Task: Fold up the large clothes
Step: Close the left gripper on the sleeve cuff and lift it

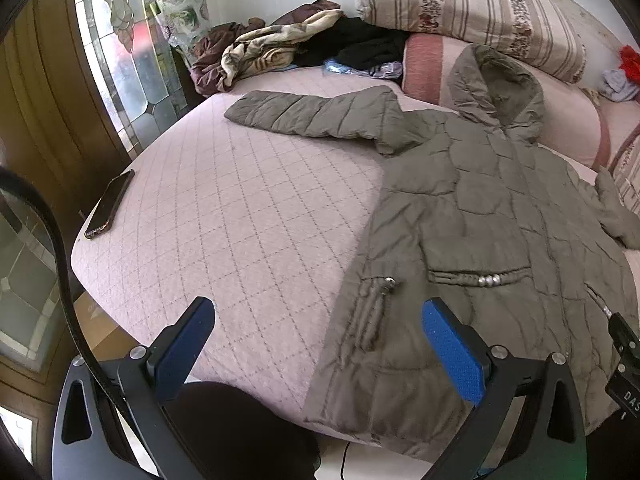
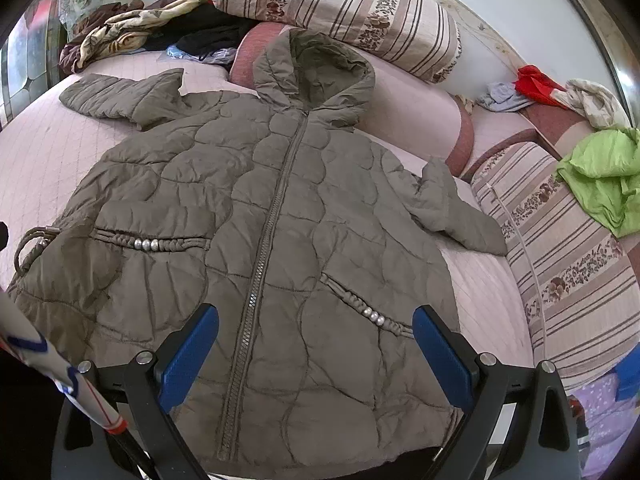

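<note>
Left wrist view: my left gripper [image 1: 318, 344] hangs above the near edge of the bed [image 1: 224, 216], jaws wide apart and holding nothing. The coat [image 1: 472, 216] lies flat on the pink quilted cover, front up, zip closed, hood toward the pillows. Its hem reaches the near edge of the bed below my right-hand blue pad [image 1: 452, 350]. One sleeve [image 1: 312, 114] stretches out to the left across the cover. A phone [image 1: 109, 203] lies near the bed's left edge, well apart from the coat. A heap of clothes [image 1: 280, 48] sits at the far corner by the window.

Right wrist view: my right gripper [image 2: 316, 354] hovers over the lower front of the coat [image 2: 280, 200], jaws also spread wide, empty, the zip [image 2: 260, 272] running up between the pads. The other sleeve [image 2: 456, 212] lies bent against a striped pillow [image 2: 568, 264]. A green cloth [image 2: 604, 176] rests on that pillow.
</note>
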`<state>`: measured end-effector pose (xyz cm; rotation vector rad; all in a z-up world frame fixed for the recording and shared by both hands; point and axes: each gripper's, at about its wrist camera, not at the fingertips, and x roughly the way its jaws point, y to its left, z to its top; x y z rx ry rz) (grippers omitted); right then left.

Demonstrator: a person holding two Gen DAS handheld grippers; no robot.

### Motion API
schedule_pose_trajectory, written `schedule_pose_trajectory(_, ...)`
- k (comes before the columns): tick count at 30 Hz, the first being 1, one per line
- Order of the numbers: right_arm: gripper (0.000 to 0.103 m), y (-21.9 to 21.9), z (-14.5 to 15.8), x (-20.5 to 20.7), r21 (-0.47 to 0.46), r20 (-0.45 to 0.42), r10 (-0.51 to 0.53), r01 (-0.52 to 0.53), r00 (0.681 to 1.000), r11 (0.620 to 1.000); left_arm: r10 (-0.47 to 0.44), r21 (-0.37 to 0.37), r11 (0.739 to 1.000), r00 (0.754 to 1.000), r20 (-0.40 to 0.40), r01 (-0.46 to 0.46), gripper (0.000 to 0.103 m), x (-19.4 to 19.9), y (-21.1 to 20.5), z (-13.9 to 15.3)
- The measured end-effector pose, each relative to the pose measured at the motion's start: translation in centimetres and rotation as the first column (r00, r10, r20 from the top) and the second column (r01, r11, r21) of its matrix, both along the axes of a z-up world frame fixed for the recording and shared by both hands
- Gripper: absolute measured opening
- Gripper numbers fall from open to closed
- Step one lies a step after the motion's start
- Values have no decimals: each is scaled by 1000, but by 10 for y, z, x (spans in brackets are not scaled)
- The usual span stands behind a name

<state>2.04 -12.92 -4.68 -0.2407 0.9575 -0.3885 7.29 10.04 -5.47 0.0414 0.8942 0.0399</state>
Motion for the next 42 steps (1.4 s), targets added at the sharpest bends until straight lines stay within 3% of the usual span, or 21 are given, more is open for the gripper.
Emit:
schedule_pose_trajectory(23, 99, -10, -26, 51, 6, -52, -31, 32, 998, 999, 129, 40, 991, 992, -10, -129, 103, 105, 43, -25)
schedule_pose_trajectory(36, 99, -13, -46, 77, 11, -91, -46, 47, 995, 999, 203, 1, 979, 978, -37, -203, 103, 175, 79, -42)
schedule_pose_trajectory(42, 99, -20, -55, 79, 13, -110, -69, 71, 991, 997, 264, -53, 963, 964, -42, -266, 103, 242, 110, -57)
